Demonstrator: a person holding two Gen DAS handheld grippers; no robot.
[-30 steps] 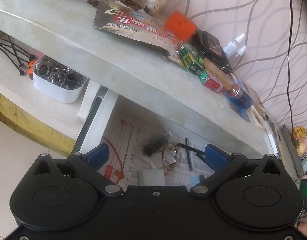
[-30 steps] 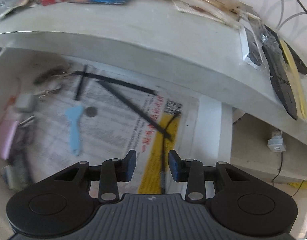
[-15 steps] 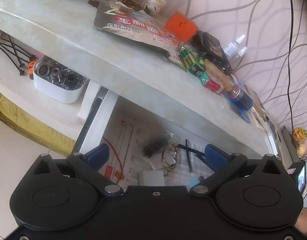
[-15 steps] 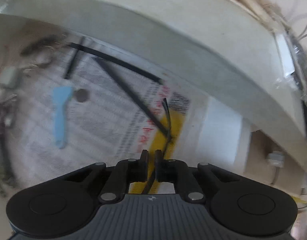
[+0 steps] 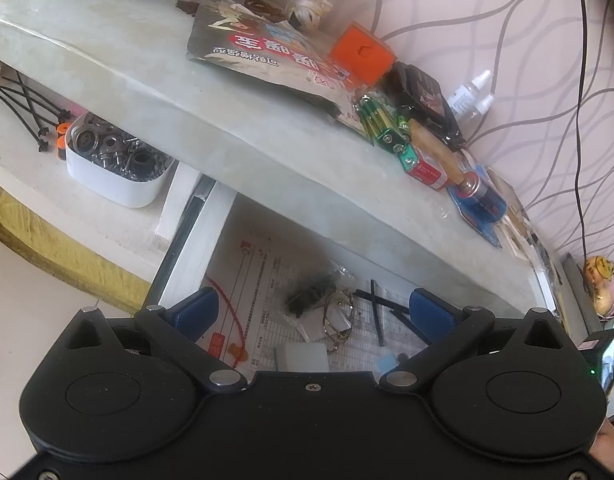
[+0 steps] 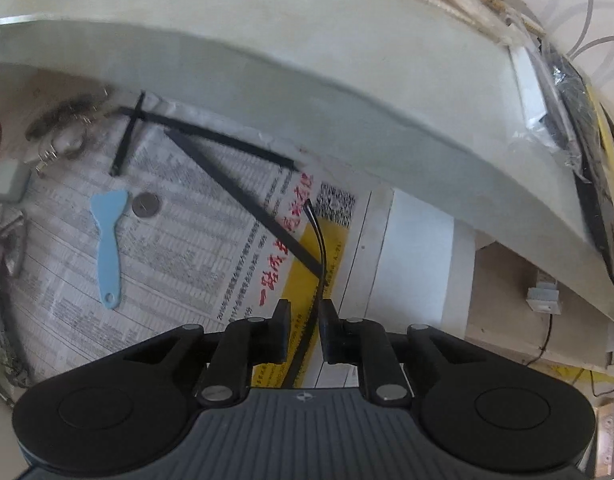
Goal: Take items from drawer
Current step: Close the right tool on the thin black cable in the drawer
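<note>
- reaching into the open drawer [image 6: 371, 240] w/ the right claw [image 6: 305, 330]; a thin black cable tie [image 6: 317, 240] runs up between its pads.
- the pads are parting again, a gap shows on the left side of the tie, so we don't read it as clamped.
- risk: the tie is slim and springy; we think it could slide out or flick away if lifted w/o a firm pinch.
- risk: the worktop [image 6: 307, 80] edge hangs just over the drawer, so a steep pull may catch the tie's tip.
- left claw [image 5: 313, 308] hangs wide open and empty above the glasses [image 5: 339, 318] and other bits in the drawer.
</note>
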